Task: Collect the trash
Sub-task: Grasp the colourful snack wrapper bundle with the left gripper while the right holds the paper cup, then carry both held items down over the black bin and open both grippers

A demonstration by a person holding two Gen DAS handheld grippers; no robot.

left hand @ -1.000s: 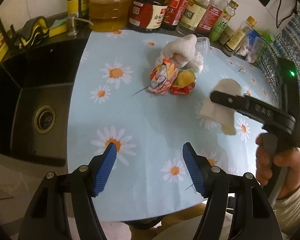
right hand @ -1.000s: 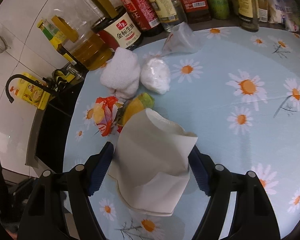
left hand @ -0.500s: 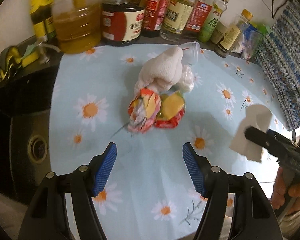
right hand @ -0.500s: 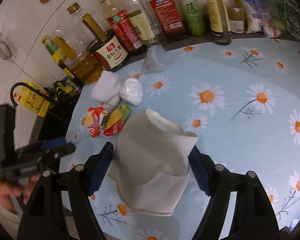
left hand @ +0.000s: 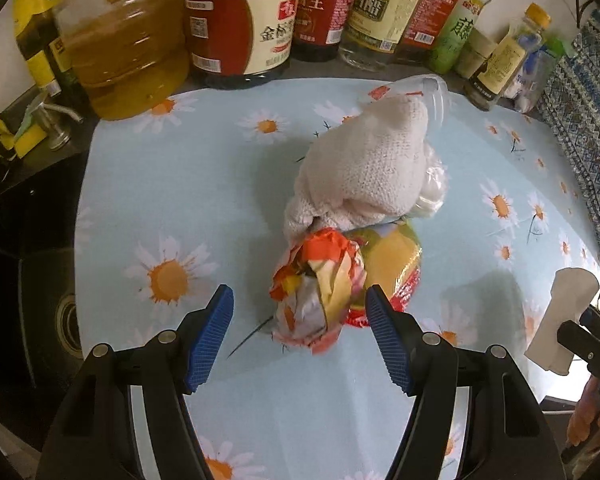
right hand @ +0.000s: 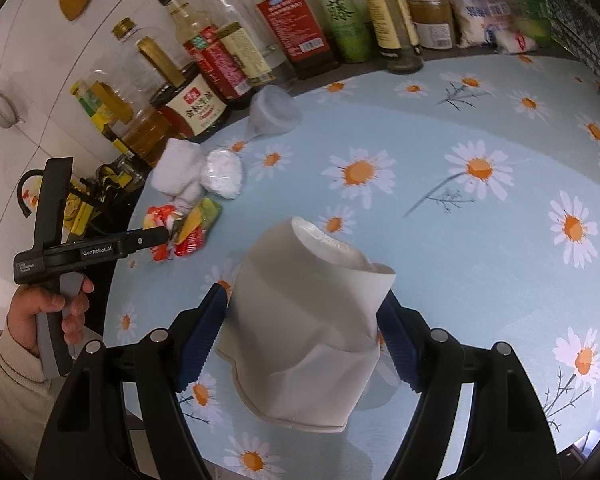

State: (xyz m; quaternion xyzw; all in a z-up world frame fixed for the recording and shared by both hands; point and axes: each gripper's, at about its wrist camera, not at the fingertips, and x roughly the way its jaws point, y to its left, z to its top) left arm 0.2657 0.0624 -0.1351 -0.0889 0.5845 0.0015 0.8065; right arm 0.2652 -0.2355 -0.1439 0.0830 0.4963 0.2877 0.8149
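My left gripper (left hand: pixel 299 334) is open, its blue pads on either side of a crumpled red and orange wrapper (left hand: pixel 316 292) on the daisy tablecloth (left hand: pixel 180 184). A yellow and red packet (left hand: pixel 392 264) lies against it, with a white cloth (left hand: pixel 368 168) and a clear plastic bag (left hand: pixel 432 188) just behind. My right gripper (right hand: pixel 302 330) is shut on a crushed white paper cup (right hand: pixel 308 320), held above the table; the cup also shows in the left wrist view (left hand: pixel 560 320). The right wrist view shows the left gripper (right hand: pixel 156 236) at the wrappers (right hand: pixel 180 228).
Oil, soy sauce and vinegar bottles (left hand: pixel 236 28) line the back edge. A clear plastic cup (right hand: pixel 274 114) lies on its side near them. A black sink (left hand: pixel 32 300) drops off on the left. A patterned cloth (left hand: pixel 592 128) hangs on the right.
My left gripper has moved forward and down until its open pads flank the red wrapper. My right gripper has pulled back and to the right with the paper cup.
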